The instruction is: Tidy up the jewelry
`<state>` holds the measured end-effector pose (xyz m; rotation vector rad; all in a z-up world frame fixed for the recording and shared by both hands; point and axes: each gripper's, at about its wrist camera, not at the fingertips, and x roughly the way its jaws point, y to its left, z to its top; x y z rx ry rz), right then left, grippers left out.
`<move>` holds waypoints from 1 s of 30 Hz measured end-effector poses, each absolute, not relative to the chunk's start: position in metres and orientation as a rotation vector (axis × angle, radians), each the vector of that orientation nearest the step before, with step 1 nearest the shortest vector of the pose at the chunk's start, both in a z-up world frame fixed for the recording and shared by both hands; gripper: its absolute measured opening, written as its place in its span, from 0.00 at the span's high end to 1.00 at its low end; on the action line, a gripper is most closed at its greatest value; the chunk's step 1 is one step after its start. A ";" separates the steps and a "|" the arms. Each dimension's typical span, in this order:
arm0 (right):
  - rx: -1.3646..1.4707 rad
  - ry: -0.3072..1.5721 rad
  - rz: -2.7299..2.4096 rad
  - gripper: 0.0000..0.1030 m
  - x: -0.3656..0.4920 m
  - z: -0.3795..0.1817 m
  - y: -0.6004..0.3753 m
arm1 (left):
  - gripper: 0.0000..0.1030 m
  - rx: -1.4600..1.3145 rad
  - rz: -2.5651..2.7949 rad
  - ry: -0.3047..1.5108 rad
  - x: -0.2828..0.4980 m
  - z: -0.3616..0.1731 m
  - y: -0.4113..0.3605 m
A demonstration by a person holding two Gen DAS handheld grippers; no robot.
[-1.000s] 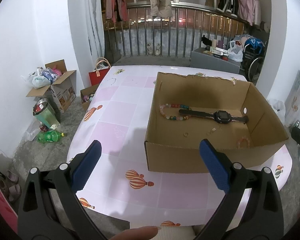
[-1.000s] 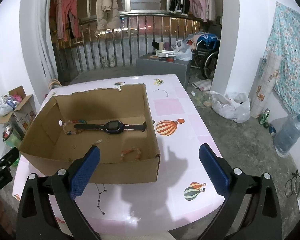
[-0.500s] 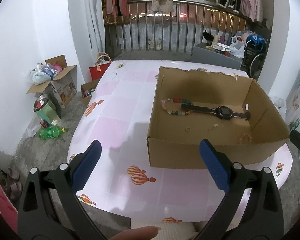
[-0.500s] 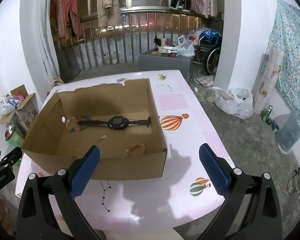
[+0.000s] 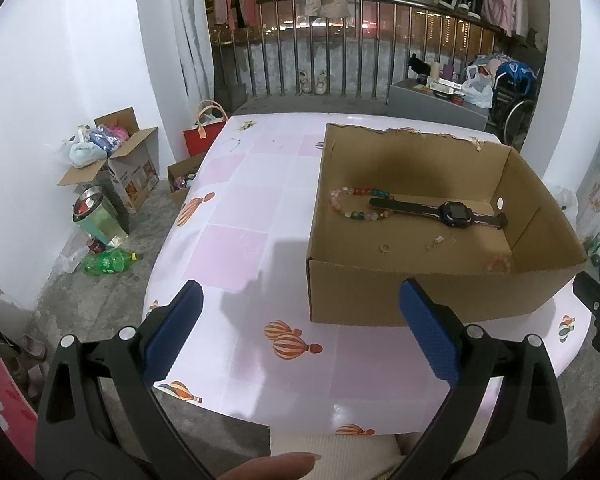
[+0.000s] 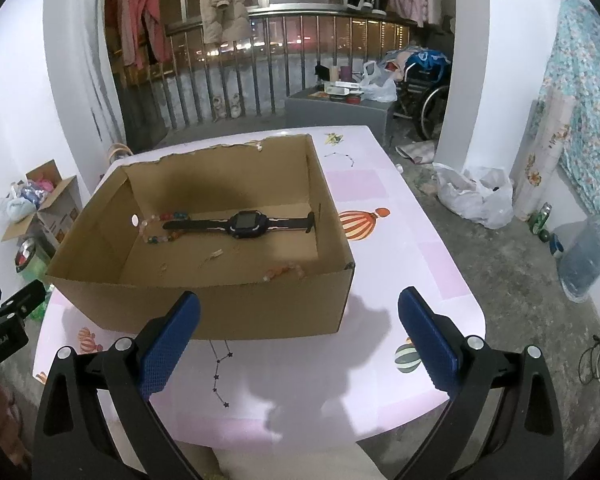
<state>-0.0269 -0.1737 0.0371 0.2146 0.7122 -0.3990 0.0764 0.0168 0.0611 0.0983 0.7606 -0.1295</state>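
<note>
Hovering above the near left part of the table (image 5: 236, 248): left tool (image 5: 300, 334), released, blue pads spread wide with nothing between them. Hovering above the near right part: right tool (image 6: 298, 334), likewise released and empty, casting a shadow on the pink tablecloth. Peeking in at the right edge of the left view: part of the right tool; at the left edge of the right view: part of the left tool.

Sitting on the table, right of centre in the left view: open cardboard box (image 5: 420, 300), far rim torn. Lying inside, toward the far wall: dark watch (image 5: 454, 213), strap stretched out left to right. Touching the watch's left strap end and partly lying under it: beaded bracelet (image 5: 350, 204) of mixed colours, curving toward the box's left wall. Resting on the box floor nearer the front: small ring (image 5: 385, 247), and just right of it a small pale piece (image 5: 436, 241), too small for telling what. Lying in the near right corner of the box: pinkish bead bracelet (image 5: 498, 264), partly hidden by the front wall; showing more plainly in the right view (image 6: 284, 271).

Poking in at the bottom edge of the left view: fingertip (image 5: 272, 466).
</note>
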 end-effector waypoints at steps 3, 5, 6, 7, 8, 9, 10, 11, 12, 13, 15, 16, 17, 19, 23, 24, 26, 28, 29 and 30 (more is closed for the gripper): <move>0.215 0.710 -0.400 0.06 -0.028 0.037 -0.174 | 0.08 0.096 -0.130 0.760 0.076 0.061 0.017; 0.218 0.709 -0.401 0.06 -0.029 0.038 -0.175 | 0.08 0.096 -0.130 0.758 0.076 0.061 0.017; 0.217 0.708 -0.401 0.06 -0.029 0.039 -0.176 | 0.08 0.097 -0.130 0.756 0.075 0.062 0.017; 0.216 0.706 -0.402 0.06 -0.030 0.039 -0.176 | 0.08 0.097 -0.131 0.755 0.074 0.062 0.017; 0.216 0.706 -0.403 0.06 -0.029 0.039 -0.176 | 0.08 0.099 -0.131 0.753 0.073 0.063 0.017; 0.216 0.706 -0.403 0.06 -0.030 0.039 -0.177 | 0.08 0.099 -0.132 0.753 0.073 0.063 0.017; 0.218 0.706 -0.403 0.06 -0.030 0.039 -0.178 | 0.08 0.100 -0.132 0.753 0.072 0.063 0.016; 0.218 0.706 -0.402 0.06 -0.030 0.039 -0.177 | 0.08 0.100 -0.132 0.754 0.072 0.063 0.016; 0.217 0.706 -0.402 0.06 -0.030 0.039 -0.177 | 0.08 0.100 -0.132 0.754 0.072 0.063 0.016; 0.216 0.705 -0.402 0.06 -0.030 0.039 -0.177 | 0.08 0.100 -0.132 0.752 0.072 0.063 0.015; 0.215 0.706 -0.403 0.06 -0.030 0.039 -0.177 | 0.08 0.101 -0.130 0.754 0.072 0.063 0.016; 0.217 0.706 -0.402 0.06 -0.031 0.039 -0.178 | 0.08 0.099 -0.131 0.753 0.072 0.063 0.015; 0.218 0.706 -0.402 0.06 -0.030 0.039 -0.177 | 0.08 0.098 -0.132 0.754 0.072 0.063 0.016; 0.216 0.706 -0.403 0.06 -0.030 0.039 -0.177 | 0.08 0.101 -0.132 0.753 0.072 0.063 0.015; 0.216 0.705 -0.403 0.06 -0.030 0.039 -0.178 | 0.08 0.101 -0.132 0.753 0.072 0.063 0.015; 0.216 0.706 -0.402 0.06 -0.030 0.039 -0.178 | 0.08 0.101 -0.132 0.753 0.072 0.063 0.015; 0.217 0.707 -0.402 0.06 -0.031 0.039 -0.178 | 0.08 0.101 -0.132 0.753 0.072 0.063 0.015; 0.216 0.706 -0.402 0.06 -0.030 0.039 -0.178 | 0.08 0.101 -0.131 0.753 0.072 0.063 0.015; 0.216 0.705 -0.402 0.06 -0.030 0.039 -0.178 | 0.08 0.100 -0.131 0.754 0.072 0.063 0.015; 0.217 0.705 -0.402 0.06 -0.030 0.039 -0.178 | 0.08 0.100 -0.131 0.753 0.072 0.063 0.015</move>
